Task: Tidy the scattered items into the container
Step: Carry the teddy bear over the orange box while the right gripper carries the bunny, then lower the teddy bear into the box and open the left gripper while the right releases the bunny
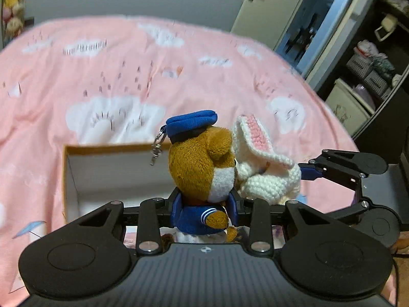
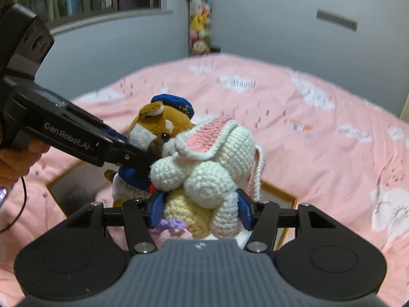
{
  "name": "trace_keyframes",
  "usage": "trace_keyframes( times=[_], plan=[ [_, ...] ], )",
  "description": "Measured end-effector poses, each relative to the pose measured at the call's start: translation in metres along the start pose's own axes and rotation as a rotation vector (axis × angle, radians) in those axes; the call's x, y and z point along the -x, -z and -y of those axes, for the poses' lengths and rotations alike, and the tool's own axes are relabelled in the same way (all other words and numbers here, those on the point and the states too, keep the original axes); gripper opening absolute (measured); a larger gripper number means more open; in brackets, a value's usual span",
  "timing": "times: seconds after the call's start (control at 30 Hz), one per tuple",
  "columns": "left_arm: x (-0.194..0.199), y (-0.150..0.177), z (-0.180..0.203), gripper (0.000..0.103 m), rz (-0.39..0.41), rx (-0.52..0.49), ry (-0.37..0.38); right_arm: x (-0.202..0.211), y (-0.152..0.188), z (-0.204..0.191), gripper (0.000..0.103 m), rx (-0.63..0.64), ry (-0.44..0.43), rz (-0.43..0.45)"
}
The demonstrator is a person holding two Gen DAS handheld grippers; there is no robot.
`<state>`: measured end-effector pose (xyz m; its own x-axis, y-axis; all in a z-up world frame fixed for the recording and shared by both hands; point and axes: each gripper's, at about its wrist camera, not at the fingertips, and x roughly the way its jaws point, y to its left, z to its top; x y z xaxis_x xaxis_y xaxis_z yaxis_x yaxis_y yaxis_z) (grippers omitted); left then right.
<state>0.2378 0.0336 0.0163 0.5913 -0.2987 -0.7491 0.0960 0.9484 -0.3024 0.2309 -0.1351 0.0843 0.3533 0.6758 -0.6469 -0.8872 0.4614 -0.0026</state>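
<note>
My left tool (image 1: 204, 211) is squeezing the sailor bear (image 1: 202, 168) and my right tool (image 2: 202, 209) is squeezing the knitted bunny (image 2: 212, 171), both just above the open box (image 1: 76, 179), so I should lower each toy inside before letting go.

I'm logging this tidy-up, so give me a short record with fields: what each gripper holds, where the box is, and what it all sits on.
left gripper: shut on sailor bear plush
right gripper: shut on crochet bunny
toys: pressed together, both held above the box
box: open, white inside, brown rim, nothing seen in the visible part
surface: pink cloud-print bedspread
</note>
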Motion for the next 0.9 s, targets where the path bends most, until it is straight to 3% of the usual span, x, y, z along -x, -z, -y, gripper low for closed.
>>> trace_keyframes(
  times=[0.27,0.47,0.63,0.9],
  plan=[
    [-0.058,0.000,-0.029,0.040,-0.109,0.108,0.019,-0.054,0.011,0.010,0.060,0.048,-0.006,-0.141],
    [-0.085,-0.001,-0.031,0.040,-0.171,0.103,0.015,-0.073,0.021,0.019,0.060,0.068,-0.008,-0.210],
    [-0.095,0.002,-0.030,0.040,-0.206,0.094,0.006,-0.087,0.029,0.022,0.061,0.078,-0.013,-0.268],
    [-0.096,0.004,-0.030,0.048,-0.217,0.105,0.008,-0.086,0.029,0.019,0.066,0.110,-0.004,-0.272]
  ],
)
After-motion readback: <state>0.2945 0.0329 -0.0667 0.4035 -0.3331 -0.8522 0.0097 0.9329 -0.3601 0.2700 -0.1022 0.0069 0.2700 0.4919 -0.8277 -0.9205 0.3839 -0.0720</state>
